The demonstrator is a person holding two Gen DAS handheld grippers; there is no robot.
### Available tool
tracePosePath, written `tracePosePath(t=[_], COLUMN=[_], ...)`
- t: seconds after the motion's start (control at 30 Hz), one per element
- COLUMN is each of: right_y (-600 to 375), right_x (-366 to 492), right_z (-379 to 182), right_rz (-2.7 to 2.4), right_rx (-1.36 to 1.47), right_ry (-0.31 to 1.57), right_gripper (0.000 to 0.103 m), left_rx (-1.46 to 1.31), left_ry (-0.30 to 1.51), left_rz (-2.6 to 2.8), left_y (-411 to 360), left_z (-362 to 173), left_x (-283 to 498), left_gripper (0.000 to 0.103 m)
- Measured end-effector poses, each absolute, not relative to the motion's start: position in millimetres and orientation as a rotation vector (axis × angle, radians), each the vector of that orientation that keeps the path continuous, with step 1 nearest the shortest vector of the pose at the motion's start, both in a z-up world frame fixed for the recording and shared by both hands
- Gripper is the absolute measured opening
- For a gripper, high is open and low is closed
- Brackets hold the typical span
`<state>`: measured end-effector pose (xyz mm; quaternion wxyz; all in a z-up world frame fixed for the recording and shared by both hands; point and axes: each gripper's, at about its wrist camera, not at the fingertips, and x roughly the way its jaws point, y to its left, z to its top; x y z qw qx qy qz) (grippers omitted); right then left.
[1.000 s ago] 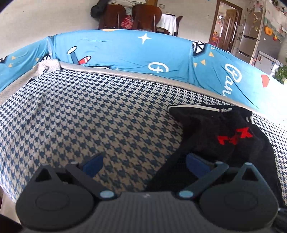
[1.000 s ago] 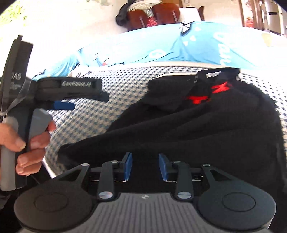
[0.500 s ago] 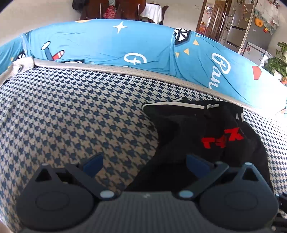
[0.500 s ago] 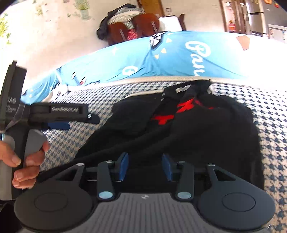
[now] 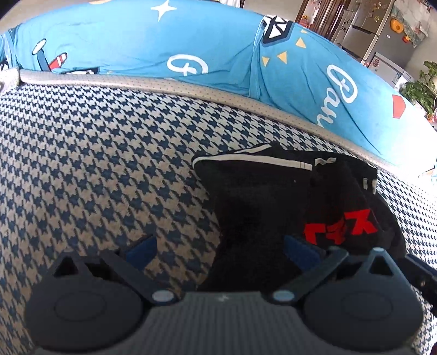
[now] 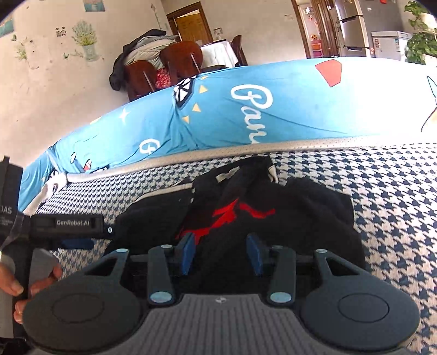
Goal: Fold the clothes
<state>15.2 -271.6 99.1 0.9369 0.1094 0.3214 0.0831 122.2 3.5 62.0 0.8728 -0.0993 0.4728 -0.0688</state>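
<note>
A black garment [image 5: 259,207] with red lettering [image 5: 341,226] and a white-striped edge lies bunched on the houndstooth cover [image 5: 95,163]. My left gripper [image 5: 220,248] stands wide open just above the garment's left edge, with one pad over bare cover and the other over black cloth. In the right wrist view the same garment [image 6: 300,218] fills the middle. My right gripper [image 6: 221,252] hovers over its near part, jaws partly apart, with the pads not pressing on the cloth. The left gripper [image 6: 82,243], held by a hand [image 6: 41,278], shows at the left edge.
A grey piped rim [image 5: 245,101] borders the cover, and behind it stands a blue printed cushion [image 6: 245,114]. Wooden chairs [image 6: 164,65] with a jacket, a fridge [image 6: 352,24] and a plant [image 6: 420,41] stand farther back. Bare houndstooth cover [image 6: 396,204] lies right of the garment.
Both grippers have slid across the cover toward the garment, which now looks larger and more bunched. The right jaws stand a little wider than one second ago. The left jaws stay wide.
</note>
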Motion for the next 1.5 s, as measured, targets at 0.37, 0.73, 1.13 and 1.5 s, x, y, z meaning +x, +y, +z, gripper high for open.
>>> tracePosePath(t=[0.37,0.73,1.13,1.5], right_y=[-296.4,-307.4,-302.3,-292.5], right_x=[65.4,113.2,151.3,160.1], right_z=[94.1,78.7,58.2,55.8], right_rz=[0.082,0.03,0.037,0.036], right_rx=[0.272,0.283,0.21,0.177], right_ry=[0.636,0.64,0.683,0.669], right_gripper=[0.043,0.043,0.033,0.009], left_rx=[-0.247,-0.158,-0.023,0.053], left_ry=[1.061,1.041,1.009,0.955], left_rz=[-0.169,-0.207,-0.241,-0.247], left_y=[-4.8,-24.0,-39.3,-51.9], left_z=[42.0,37.6,39.8,47.9], left_x=[153.4,171.2,178.6,174.8], left_gripper=[0.103,0.103,0.086,0.026])
